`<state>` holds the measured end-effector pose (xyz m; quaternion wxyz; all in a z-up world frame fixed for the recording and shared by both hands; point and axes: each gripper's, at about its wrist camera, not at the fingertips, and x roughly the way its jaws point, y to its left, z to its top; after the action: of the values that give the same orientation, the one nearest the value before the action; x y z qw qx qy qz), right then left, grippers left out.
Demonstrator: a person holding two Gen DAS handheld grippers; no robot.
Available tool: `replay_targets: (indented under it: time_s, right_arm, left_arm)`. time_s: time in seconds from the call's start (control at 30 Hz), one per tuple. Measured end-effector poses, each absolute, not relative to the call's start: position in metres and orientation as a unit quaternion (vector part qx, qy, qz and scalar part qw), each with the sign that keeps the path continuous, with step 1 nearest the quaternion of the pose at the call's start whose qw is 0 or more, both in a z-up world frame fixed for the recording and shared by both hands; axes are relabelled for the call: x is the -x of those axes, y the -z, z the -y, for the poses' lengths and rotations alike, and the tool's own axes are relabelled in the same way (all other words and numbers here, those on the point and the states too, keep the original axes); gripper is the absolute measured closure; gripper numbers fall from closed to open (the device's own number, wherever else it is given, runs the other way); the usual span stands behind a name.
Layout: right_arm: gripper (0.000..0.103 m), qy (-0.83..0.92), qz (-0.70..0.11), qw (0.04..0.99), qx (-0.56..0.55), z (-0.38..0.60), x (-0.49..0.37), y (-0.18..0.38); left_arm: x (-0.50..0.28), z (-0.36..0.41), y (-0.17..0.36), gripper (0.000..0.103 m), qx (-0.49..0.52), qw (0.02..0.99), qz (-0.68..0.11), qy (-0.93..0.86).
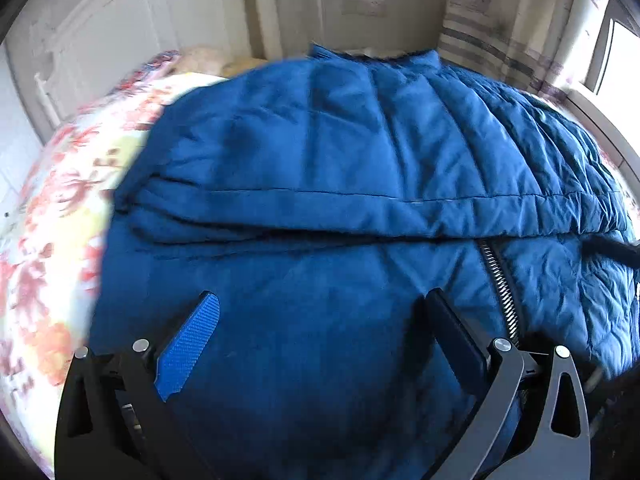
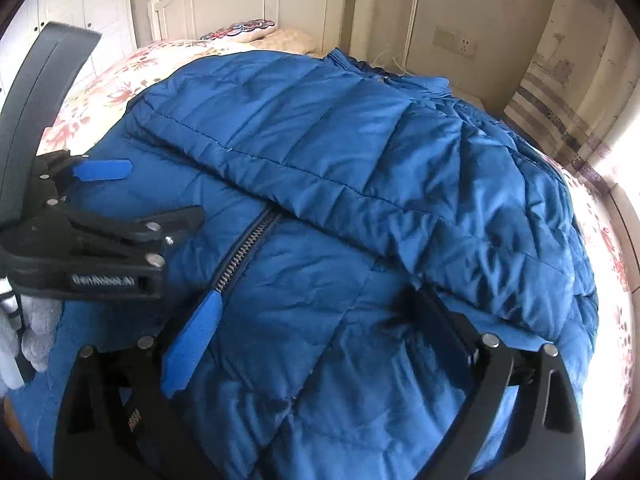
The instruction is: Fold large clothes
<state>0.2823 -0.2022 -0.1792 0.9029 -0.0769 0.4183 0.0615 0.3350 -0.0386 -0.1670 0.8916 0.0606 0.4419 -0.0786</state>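
Note:
A large blue quilted jacket (image 1: pixel 320 140) (image 2: pixel 360 152) lies spread on the bed. One part is folded across its body, and the zipper (image 1: pixel 502 280) (image 2: pixel 244 248) runs out from under that fold. My left gripper (image 1: pixel 320 296) hovers over the near part of the jacket, jaws wide open with only flat fabric below them. In the right wrist view the left gripper (image 2: pixel 166 190) shows at the left edge, held by a gloved hand (image 2: pixel 36 328). My right gripper (image 2: pixel 314 298) is open too, over the jacket just right of the zipper, with nothing pinched.
The floral bedspread (image 1: pixel 52 200) (image 2: pixel 120 76) shows around the jacket. A white headboard (image 2: pixel 240 0) and pillows (image 2: pixel 240 26) stand at the far end. A striped curtain (image 2: pixel 552 92) and a bright window (image 1: pixel 616 64) are on the right.

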Motion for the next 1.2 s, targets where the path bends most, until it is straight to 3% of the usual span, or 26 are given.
replay_targets:
  time_s: [0.13,0.27,0.37,0.47,0.6,0.73,0.83,1.0,1.2]
  right_arm:
    - [0.008,0.018,-0.416,0.909,0.025,0.269,-0.265,0.172]
    - [0.004,0.032,-0.431,0.898,-0.08,0.328,-0.26,0.189]
    - [0.002,0.048,-0.443,0.895,-0.037,0.313,-0.266,0.188]
    - [0.012,0.079,-0.423,0.902,-0.023,0.3,-0.251,0.173]
    - [0.012,0.013,-0.376,0.926,0.024,0.24,-0.215,0.14]
    - [0.012,-0.073,-0.43,0.893,0.111,0.168,-0.199,0.17]
    - [0.003,-0.05,-0.431,0.895,0.104,0.166,-0.203,0.191]
    - [0.004,-0.044,-0.434,0.898,0.055,0.191,-0.202,0.187]
    - [0.004,0.045,-0.42,0.906,0.016,0.251,-0.146,0.186]
  left_arm:
    - [-0.322,-0.019,0.167,0.005,-0.023,0.9,-0.434,0.017]
    - [-0.328,-0.072,0.175,0.005,0.1,0.884,-0.456,0.01]
    - [-0.334,-0.061,0.177,0.005,0.063,0.881,-0.469,-0.005]
    - [-0.319,-0.043,0.164,0.005,0.028,0.891,-0.452,-0.014]
    - [-0.277,0.001,0.146,0.005,-0.01,0.903,-0.425,0.058]
    - [-0.257,0.045,0.175,0.004,-0.094,0.882,-0.457,0.07]
    - [-0.258,0.033,0.18,0.004,-0.059,0.887,-0.451,0.08]
    - [-0.247,0.015,0.175,0.004,-0.041,0.892,-0.445,0.071]
    - [-0.217,-0.078,0.178,0.004,0.026,0.899,-0.436,-0.028]
